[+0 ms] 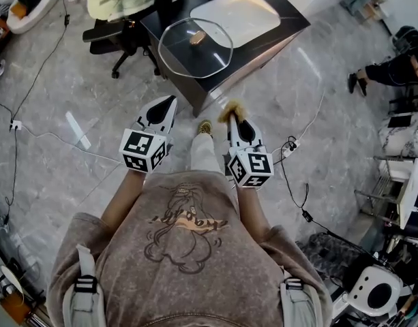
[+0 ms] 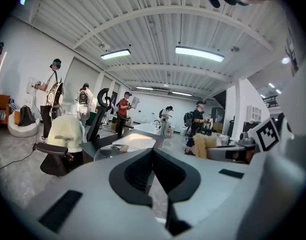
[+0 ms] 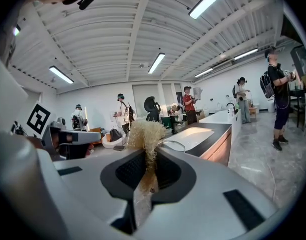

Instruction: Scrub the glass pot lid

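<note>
Chair (image 1: 116,2): soft pale cover, left of the tabletop (image 1: 277,29).
Left tool (image 1: 166,107): shut tight, holding nothing.
Glass pot lid (image 1: 195,46): round, see-through, lying on the dark tabletop beside a smooth white sink (image 1: 236,12).
Right tool (image 1: 233,120): pinching a fuzzy tan scrubber (image 1: 229,109).

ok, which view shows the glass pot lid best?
Head view: the whole glass pot lid lies on the dark counter, knob visible. The left gripper view shows only part of it; the right gripper view only a rim sliver.
</note>
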Tool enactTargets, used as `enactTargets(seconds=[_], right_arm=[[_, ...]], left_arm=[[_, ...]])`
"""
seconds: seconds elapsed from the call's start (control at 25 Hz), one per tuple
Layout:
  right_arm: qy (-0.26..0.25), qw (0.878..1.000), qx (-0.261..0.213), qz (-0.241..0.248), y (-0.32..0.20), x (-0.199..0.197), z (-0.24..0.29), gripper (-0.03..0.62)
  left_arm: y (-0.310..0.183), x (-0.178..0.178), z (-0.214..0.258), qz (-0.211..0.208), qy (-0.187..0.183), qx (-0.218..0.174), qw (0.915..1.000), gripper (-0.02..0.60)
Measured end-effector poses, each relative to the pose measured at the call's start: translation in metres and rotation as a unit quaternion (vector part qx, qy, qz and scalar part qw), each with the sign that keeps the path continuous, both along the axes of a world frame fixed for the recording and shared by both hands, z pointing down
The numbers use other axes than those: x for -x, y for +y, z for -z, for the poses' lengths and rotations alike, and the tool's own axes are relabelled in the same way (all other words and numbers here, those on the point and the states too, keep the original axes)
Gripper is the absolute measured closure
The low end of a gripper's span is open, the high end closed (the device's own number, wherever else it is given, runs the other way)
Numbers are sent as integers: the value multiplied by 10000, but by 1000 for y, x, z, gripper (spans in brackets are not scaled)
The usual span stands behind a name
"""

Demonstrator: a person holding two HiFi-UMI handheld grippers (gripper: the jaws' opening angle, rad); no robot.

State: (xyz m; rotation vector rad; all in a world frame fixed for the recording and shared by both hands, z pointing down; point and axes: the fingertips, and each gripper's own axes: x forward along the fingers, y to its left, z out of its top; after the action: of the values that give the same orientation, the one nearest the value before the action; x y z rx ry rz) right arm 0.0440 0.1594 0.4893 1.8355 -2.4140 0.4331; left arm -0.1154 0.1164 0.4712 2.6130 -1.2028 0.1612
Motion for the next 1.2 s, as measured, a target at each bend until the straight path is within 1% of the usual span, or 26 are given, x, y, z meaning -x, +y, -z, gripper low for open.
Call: enactTargets(seconds=[0.16,0.28,0.44,0.56,0.76,0.88,1.08,1.2], right_arm=[[-28,10000,49,12,-33,-14,3,553],[-65,10000,62,14,-58,-28,6,553],[-109,9998,104,109,-93,-43,9,553],[-134,9996,137,225,-121,-54,11,553],[-156,9984,111,524,-166,-63,15,551],[-185,9972,108,713,-187,-68,16,553],[-229,9956,205,884,-213,-82,10,553],[-268,9944,286,985,-227,-83,6,552]], left_arm=[[-35,-15,0,26,45,106,9999,566],[-62,-26,1,12,78,264,9996,566],[-98,-39,4,112,100,426,9990,566],[-122,-49,9,187,94,446,9988,566],[-158,-60,10,416,-115,405,9982,567],[-174,-64,10,569,-84,413,9975,566],[-196,-77,6,601,18,690,9958,567],[-206,-78,4,680,-233,661,9952,566]])
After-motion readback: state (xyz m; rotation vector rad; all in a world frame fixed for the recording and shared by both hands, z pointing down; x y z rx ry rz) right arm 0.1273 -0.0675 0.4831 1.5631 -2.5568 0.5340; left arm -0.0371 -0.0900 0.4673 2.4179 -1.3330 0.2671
